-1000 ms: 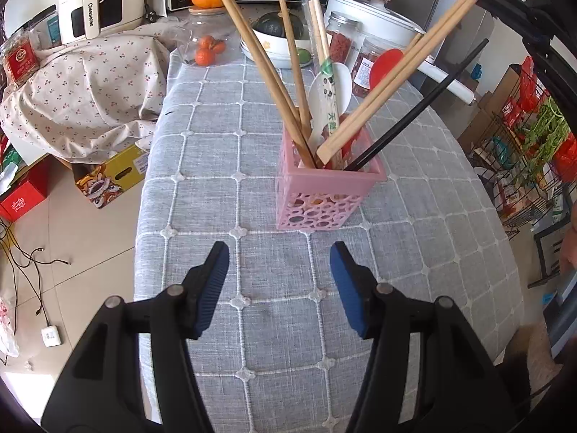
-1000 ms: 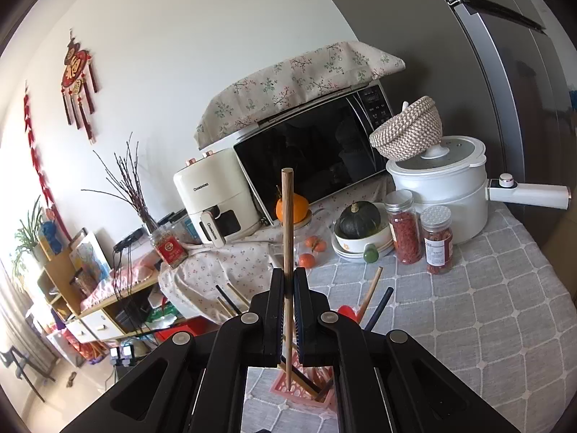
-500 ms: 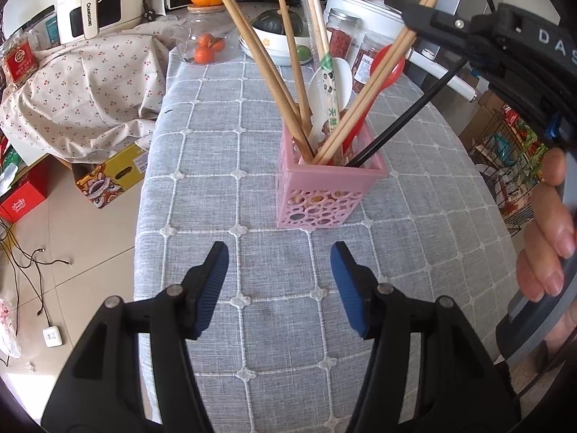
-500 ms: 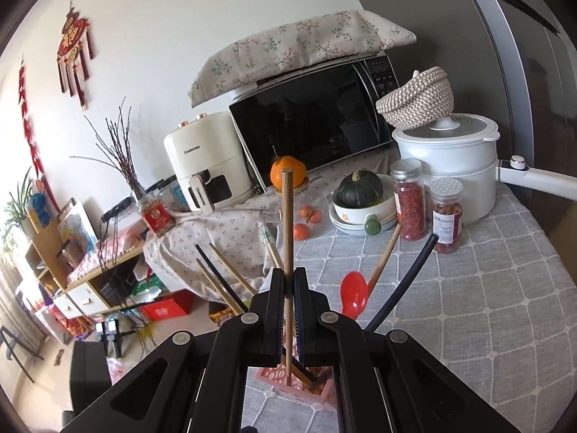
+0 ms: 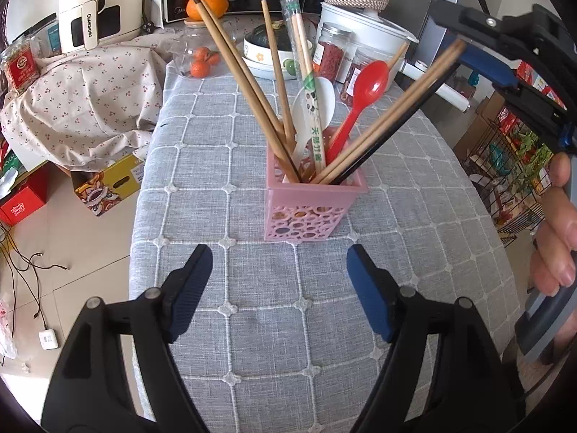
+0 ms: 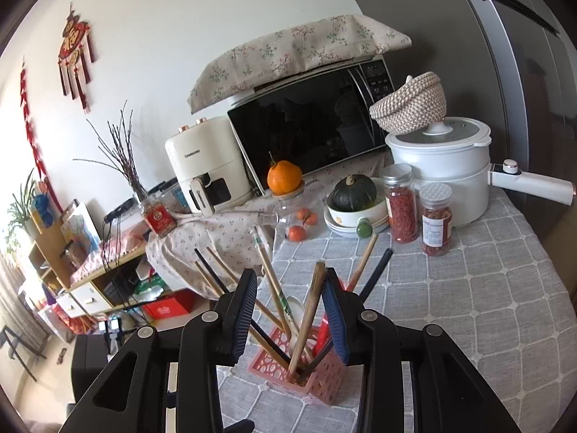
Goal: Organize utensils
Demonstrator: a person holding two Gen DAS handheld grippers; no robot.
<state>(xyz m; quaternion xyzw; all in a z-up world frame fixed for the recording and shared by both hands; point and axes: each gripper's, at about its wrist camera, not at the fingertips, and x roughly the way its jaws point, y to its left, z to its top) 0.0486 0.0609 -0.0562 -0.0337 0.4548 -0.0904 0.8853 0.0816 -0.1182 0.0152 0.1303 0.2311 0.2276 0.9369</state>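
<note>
Now release step. Right gripper [image 6: 290, 288] above pink holder [image 6: 317, 379], jaws just been opening, apart; wooden chopstick [image 6: 306, 310] stands between pads, leaning toward right pad, tip down inside holder. Contact with pad possibly lingering; fisheye makes it hard to judge. Left gripper [image 5: 277, 288] wide apart, empty, hovering over bench [image 5: 252, 317] in front of holder. To finish well: widen right jaws fully, lift straight up clear of stick tops, avoid brushing red spoon [image 5: 360, 104] behind holder or tipping light holder.
</note>
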